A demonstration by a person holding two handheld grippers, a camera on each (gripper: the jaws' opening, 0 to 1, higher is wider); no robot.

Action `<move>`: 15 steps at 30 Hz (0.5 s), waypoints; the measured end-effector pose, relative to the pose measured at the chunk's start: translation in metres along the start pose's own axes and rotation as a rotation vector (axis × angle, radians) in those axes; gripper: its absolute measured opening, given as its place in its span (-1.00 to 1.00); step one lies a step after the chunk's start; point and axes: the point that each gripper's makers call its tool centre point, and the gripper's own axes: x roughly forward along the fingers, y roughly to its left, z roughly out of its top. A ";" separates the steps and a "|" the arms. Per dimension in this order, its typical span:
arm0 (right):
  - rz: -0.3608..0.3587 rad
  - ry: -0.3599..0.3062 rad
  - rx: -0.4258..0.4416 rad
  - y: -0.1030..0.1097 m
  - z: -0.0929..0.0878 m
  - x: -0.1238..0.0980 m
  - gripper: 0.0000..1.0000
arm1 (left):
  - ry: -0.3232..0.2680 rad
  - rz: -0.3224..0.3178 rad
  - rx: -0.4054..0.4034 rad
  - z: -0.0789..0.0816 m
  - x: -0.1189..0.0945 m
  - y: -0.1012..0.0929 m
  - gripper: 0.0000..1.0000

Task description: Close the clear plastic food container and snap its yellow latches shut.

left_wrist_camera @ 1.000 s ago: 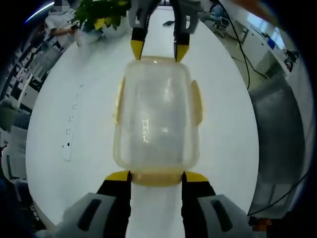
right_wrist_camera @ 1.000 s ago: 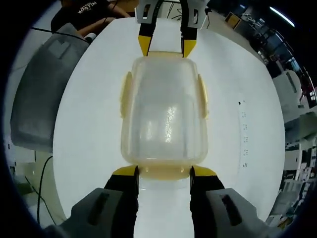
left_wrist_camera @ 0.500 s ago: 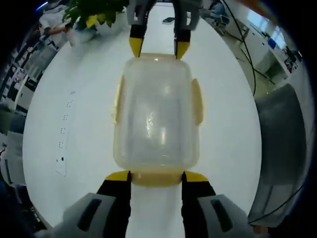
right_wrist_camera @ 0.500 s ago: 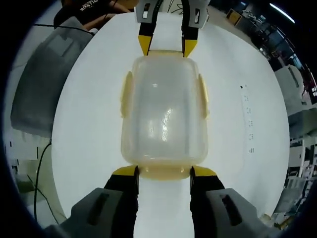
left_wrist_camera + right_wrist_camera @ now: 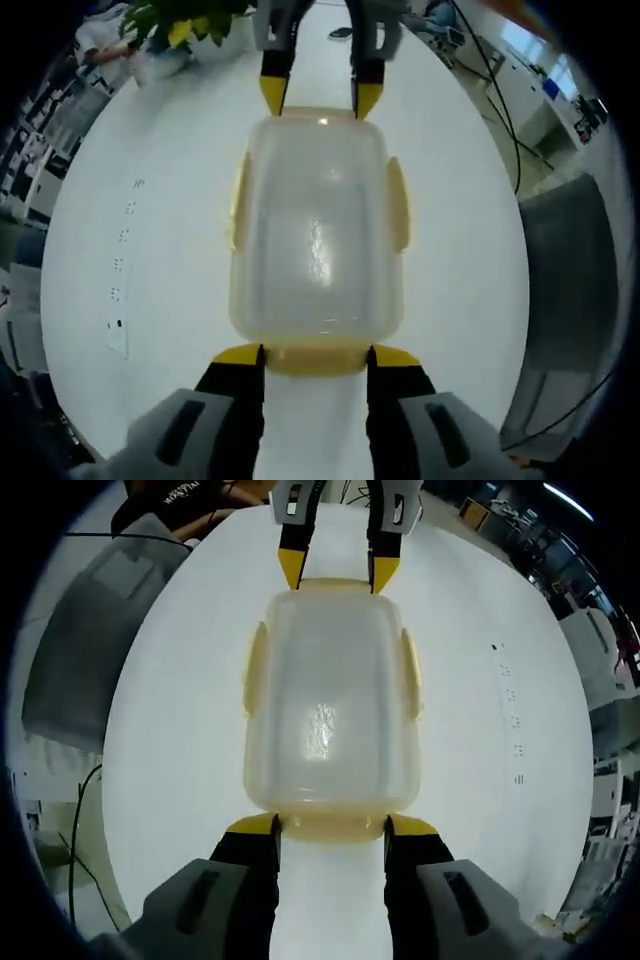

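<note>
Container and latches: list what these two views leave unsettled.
- Left gripper view: whether the near end latch on the container has snapped; it sits low between the left tongs.
- Right gripper view: the far end latch is foreshortened behind the lid, between the left tongs.
- Both views: whether the side latches are locked; seen edge-on.
- Contents: the cloudy, glaring lid hides them.
</note>
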 end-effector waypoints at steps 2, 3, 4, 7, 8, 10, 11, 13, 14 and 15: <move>0.006 0.002 0.003 0.000 0.000 0.001 -0.24 | 0.002 -0.005 0.000 0.000 0.001 0.000 -0.31; 0.008 0.004 0.001 0.001 0.000 0.001 -0.24 | 0.004 -0.009 -0.002 0.000 0.002 0.000 -0.31; 0.008 0.006 -0.002 0.000 0.000 0.001 -0.24 | 0.003 -0.012 -0.004 -0.001 0.002 0.001 -0.31; 0.011 0.010 -0.003 -0.001 -0.001 0.002 -0.24 | 0.002 -0.019 -0.006 -0.001 0.003 0.001 -0.30; 0.012 0.012 -0.003 -0.001 -0.001 0.003 -0.24 | 0.008 -0.018 0.004 -0.002 0.004 0.001 -0.30; 0.011 0.019 -0.002 -0.001 -0.002 0.004 -0.23 | 0.021 -0.014 0.023 -0.003 0.007 0.001 -0.30; 0.011 0.025 -0.006 -0.001 -0.002 0.005 -0.23 | 0.024 -0.011 0.036 -0.003 0.007 0.001 -0.29; 0.010 0.028 -0.010 -0.001 -0.003 0.006 -0.23 | 0.032 -0.010 0.030 -0.004 0.007 0.002 -0.29; 0.012 0.026 -0.006 -0.003 -0.004 0.007 -0.23 | 0.031 -0.010 0.032 -0.004 0.008 0.002 -0.29; 0.014 0.019 -0.002 -0.004 -0.004 0.007 -0.23 | 0.030 -0.010 0.031 -0.004 0.008 0.002 -0.28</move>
